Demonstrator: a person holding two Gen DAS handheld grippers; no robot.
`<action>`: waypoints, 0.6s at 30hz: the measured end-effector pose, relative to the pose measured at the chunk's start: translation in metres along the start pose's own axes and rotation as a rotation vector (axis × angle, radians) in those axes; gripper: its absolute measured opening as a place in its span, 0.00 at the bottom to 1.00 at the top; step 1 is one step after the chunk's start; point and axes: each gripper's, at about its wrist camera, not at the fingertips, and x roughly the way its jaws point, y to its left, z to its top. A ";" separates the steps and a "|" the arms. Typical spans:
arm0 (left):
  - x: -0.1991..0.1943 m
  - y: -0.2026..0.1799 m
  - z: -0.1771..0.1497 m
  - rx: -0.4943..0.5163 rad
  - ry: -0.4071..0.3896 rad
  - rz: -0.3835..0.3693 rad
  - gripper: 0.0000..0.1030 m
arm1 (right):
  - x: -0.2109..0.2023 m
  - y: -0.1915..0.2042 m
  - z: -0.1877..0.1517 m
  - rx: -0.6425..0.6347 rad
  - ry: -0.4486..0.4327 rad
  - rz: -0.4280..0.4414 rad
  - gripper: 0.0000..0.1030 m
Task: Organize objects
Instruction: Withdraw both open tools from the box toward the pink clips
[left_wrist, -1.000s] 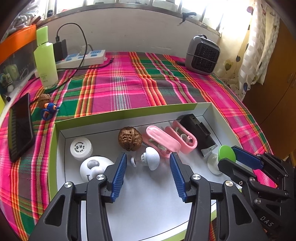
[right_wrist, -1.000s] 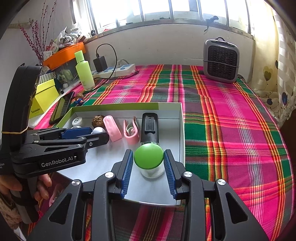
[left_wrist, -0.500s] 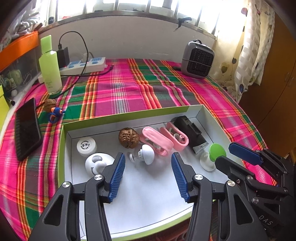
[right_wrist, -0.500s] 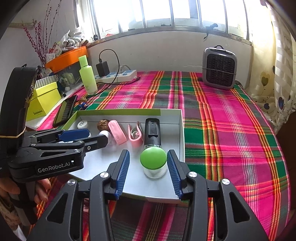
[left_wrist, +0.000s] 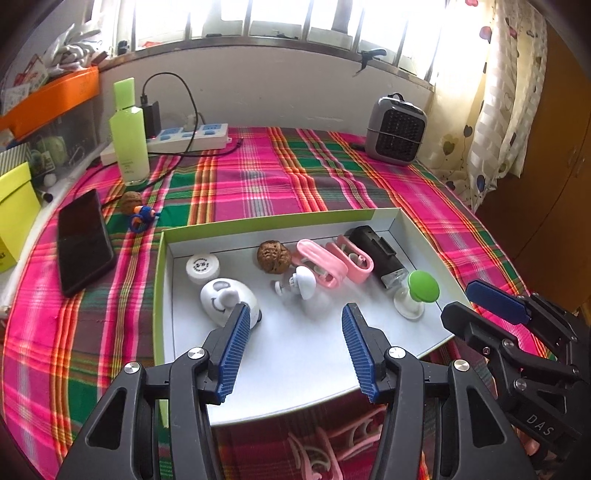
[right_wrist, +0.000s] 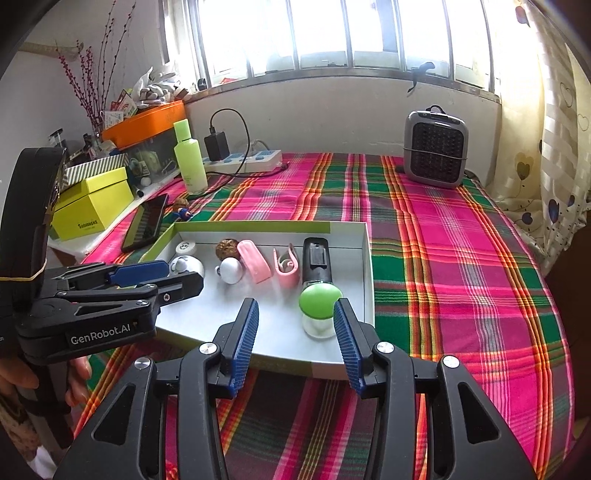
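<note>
Green-capped item (right_wrist: 320, 301) stands upright in the tray (right_wrist: 366, 258), at its near right corner, green dome on a clear base, touching nothing but the tray floor. Just behind it a black device (right_wrist: 316, 258) lies with its long axis running toward the tray's far edge. Left of that along the far edge: two pink clips (left_wrist: 334, 260), a walnut (left_wrist: 273, 256), a white knob (left_wrist: 302, 280), a white round cap (left_wrist: 202, 264) and a white smiley piece (left_wrist: 225, 299) toward the left side.

Right gripper (right_wrist: 295, 334) hangs at the tray's near edge, jaws half open and holding nothing; its jaws have just been opening. The green cap sits just ahead of the jaw line, off toward the right finger, pads clear of it.

Left gripper (left_wrist: 291, 349) hangs over the bare near part of the tray floor, jaws half open, empty; the smiley piece lies just beyond its left finger.

Outside the tray on the plaid tablecloth (right_wrist: 461, 258): a second walnut (left_wrist: 131, 201) and a small blue toy (left_wrist: 142, 216) near the left edge, beside a dark phone (left_wrist: 83, 242). Left gripper is nearer those, so likely its job next. Pink clips (left_wrist: 325, 443) also lie on the cloth below the tray's near edge.
</note>
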 end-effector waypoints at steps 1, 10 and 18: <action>-0.003 0.000 -0.002 0.001 -0.006 0.005 0.50 | -0.001 0.001 -0.001 -0.003 -0.002 0.001 0.42; -0.019 0.002 -0.015 -0.010 -0.012 0.003 0.50 | -0.014 0.013 -0.009 -0.016 -0.013 0.026 0.42; -0.035 0.005 -0.033 -0.016 -0.028 0.006 0.50 | -0.019 0.019 -0.021 -0.017 -0.004 0.047 0.42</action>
